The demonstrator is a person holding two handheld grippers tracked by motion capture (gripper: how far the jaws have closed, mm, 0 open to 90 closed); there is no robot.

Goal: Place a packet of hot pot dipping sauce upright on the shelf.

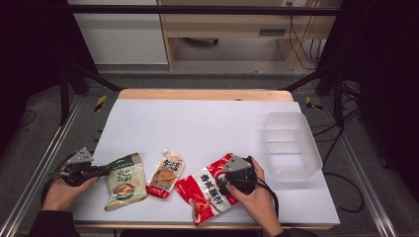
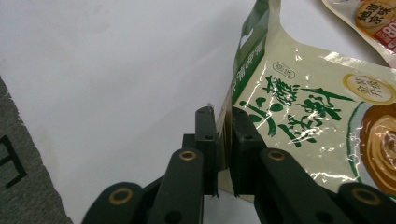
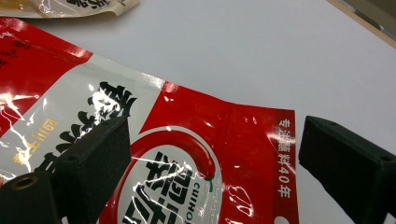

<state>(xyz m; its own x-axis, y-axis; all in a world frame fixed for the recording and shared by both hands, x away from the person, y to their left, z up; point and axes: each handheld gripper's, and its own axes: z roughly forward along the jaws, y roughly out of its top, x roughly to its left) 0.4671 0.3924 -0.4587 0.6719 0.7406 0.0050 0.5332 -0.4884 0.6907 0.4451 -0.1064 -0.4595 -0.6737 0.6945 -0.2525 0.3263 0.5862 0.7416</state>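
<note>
A green-and-cream sauce pouch lies at the front left of the white table. My left gripper is shut on its left edge. In the left gripper view the black jaws pinch the pouch's edge, which stands lifted off the table. A red-and-white chilli pouch lies at the front centre. My right gripper hovers over its right end. In the right gripper view its jaws stand wide open with the red pouch flat beneath them.
A small orange spouted pouch lies between the two larger pouches. A clear plastic bin stands empty at the right of the table. Metal frame rails run along both sides of the table.
</note>
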